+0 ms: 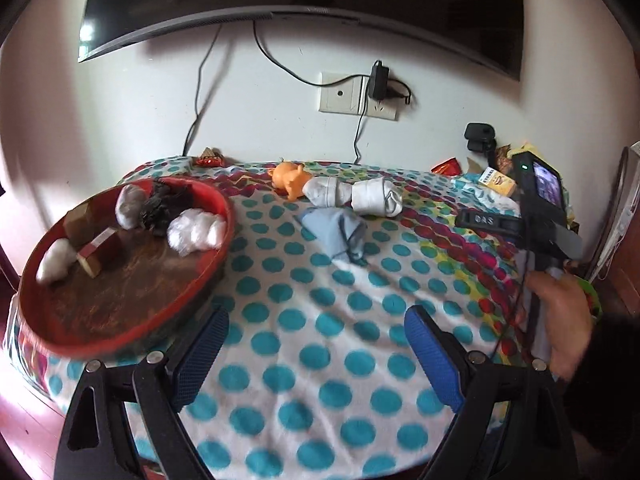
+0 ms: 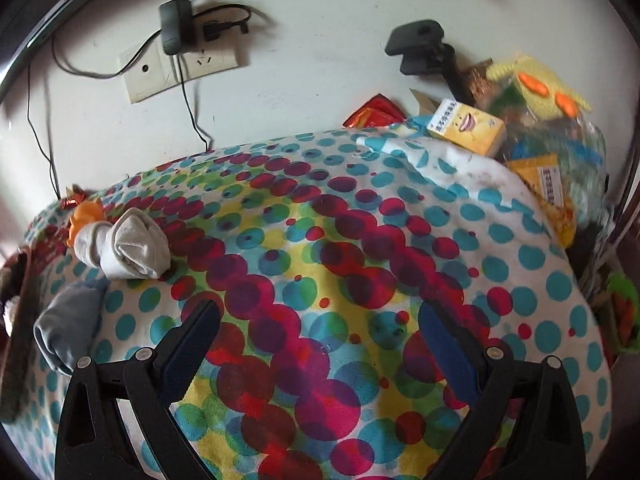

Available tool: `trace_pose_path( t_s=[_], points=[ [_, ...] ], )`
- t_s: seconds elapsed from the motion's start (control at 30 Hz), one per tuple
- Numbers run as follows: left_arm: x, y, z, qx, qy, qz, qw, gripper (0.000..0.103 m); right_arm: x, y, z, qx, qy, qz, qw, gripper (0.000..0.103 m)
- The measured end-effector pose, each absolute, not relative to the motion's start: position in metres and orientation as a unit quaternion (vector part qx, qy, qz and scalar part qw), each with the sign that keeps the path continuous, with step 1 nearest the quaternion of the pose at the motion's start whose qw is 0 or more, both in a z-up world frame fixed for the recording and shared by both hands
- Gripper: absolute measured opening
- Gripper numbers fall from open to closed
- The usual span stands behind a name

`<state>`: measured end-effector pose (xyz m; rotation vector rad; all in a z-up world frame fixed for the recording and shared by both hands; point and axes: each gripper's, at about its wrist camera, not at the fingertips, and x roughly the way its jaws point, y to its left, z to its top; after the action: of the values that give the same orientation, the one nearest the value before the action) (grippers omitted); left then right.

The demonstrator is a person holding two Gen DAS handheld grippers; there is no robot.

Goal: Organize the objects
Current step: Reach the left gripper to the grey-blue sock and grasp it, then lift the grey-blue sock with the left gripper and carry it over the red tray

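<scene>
While both grippers hang empty: the next pick turns on who sits nearer the loose socks.
Left gripper [image 1: 316, 356]: jaws spread wide, nothing between them, above the dotted blanket [image 1: 320, 320] covering the bench.
Right gripper [image 2: 320, 344]: likewise open and empty.
Red tray [image 1: 52, 336]: landmark, holding several sock bundles and small blocks.
Blue sock [image 1: 340, 232]: just right of the tray, ahead of the left gripper; ahead-left of the right one.
White rolled socks [image 1: 352, 196]: beyond the blue sock, long axis running left to right.
Orange toy [image 1: 290, 180]: touching their tray-side end.
Judgement: the left gripper seems nearer the tray, the right one nearer the socks.
</scene>
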<state>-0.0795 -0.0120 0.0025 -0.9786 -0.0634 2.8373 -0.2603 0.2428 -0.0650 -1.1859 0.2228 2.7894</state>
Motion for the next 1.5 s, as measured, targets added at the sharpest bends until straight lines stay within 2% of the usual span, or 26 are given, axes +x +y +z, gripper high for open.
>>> trace_pose_path(
  t_s=[0.23, 0.47, 0.67, 0.83, 0.93, 0.97, 1.0, 1.03, 1.17, 1.5],
  points=[
    [-0.161, 0.026, 0.007, -0.347, 0.005, 0.937, 0.05, 0.092, -0.262, 0.268, -0.076, -0.402, 0.141, 0.903, 0.048, 0.099],
    [-0.231, 0.047, -0.02, -0.386, 0.025, 0.922, 0.008, 0.092, -0.264, 0.271, -0.079, -0.404, 0.152, 0.901, 0.036, 0.1],
    [-0.268, 0.05, -0.053, -0.451, 0.015, 0.892, -0.029, 0.092, -0.263, 0.273, -0.079, -0.401, 0.161, 0.901, 0.024, 0.102],
    [-0.273, 0.049, -0.064, -0.457, 0.004, 0.889, -0.027, 0.091, -0.263, 0.273, -0.08, -0.4, 0.163, 0.902, 0.019, 0.102],
    [-0.275, 0.047, -0.065, -0.463, -0.018, 0.886, -0.018, 0.08, -0.263, 0.273, -0.08, -0.4, 0.164, 0.902, 0.018, 0.102],
    [-0.274, 0.048, -0.062, -0.46, -0.014, 0.888, -0.017, 0.064, -0.263, 0.273, -0.08, -0.4, 0.163, 0.902, 0.018, 0.102],
    [-0.273, 0.05, -0.061, -0.456, -0.007, 0.89, -0.017, 0.044, -0.263, 0.273, -0.08, -0.4, 0.163, 0.902, 0.018, 0.102],
    [-0.273, 0.053, -0.059, -0.454, 0.002, 0.891, -0.018, 0.039, -0.263, 0.273, -0.08, -0.4, 0.164, 0.902, 0.018, 0.102],
    [-0.27, 0.053, -0.053, -0.452, -0.008, 0.892, -0.003, 0.031, -0.263, 0.273, -0.08, -0.4, 0.164, 0.902, 0.018, 0.102],
    [-0.247, 0.053, -0.018, -0.415, -0.01, 0.91, 0.02, 0.03, -0.264, 0.271, -0.08, -0.402, 0.16, 0.901, 0.02, 0.102]
  ],
)
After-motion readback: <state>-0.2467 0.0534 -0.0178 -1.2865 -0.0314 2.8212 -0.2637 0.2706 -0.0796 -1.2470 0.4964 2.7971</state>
